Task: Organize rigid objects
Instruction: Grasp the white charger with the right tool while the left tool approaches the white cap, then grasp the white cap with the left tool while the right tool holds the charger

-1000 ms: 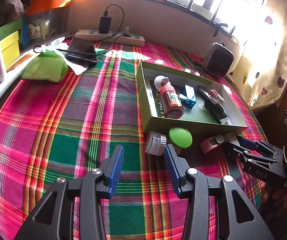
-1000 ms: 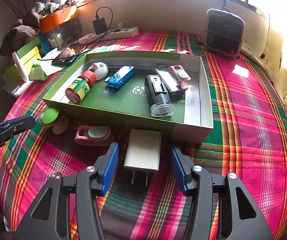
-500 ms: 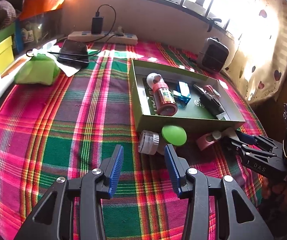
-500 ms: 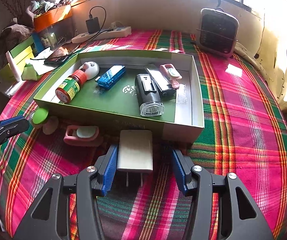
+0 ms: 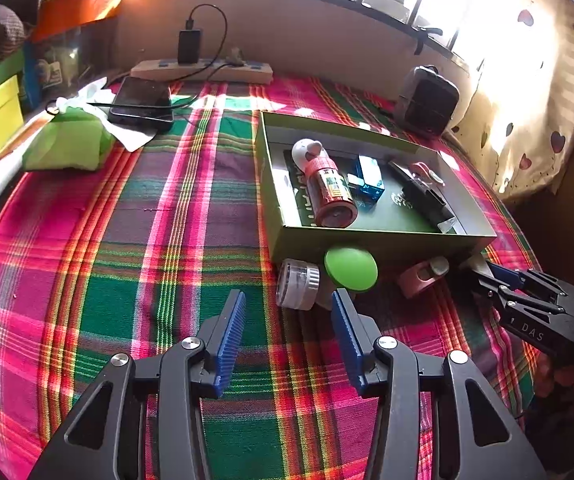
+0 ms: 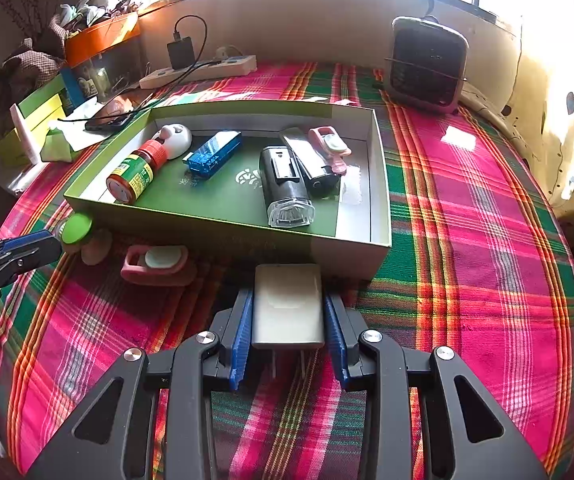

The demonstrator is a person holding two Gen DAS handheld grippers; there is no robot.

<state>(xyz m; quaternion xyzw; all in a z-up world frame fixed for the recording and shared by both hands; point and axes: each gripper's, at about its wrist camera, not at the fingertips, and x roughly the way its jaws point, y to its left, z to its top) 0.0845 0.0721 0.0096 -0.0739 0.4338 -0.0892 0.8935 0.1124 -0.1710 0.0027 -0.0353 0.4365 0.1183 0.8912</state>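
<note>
The right gripper point(image 6: 288, 336) has just been closing on the white plug adapter point(image 6: 288, 304), which lies on the plaid table against the green tray point(image 6: 379, 184). Next it calls for a lift over the rim. The left gripper point(image 5: 287, 322) hovers open, empty, near the clear jar point(image 5: 298, 283).

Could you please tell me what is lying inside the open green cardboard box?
Inside the green cardboard box: a red-capped bottle, white round gadget, blue case, two black devices, pink clip. The floor beneath them is hidden.
</note>
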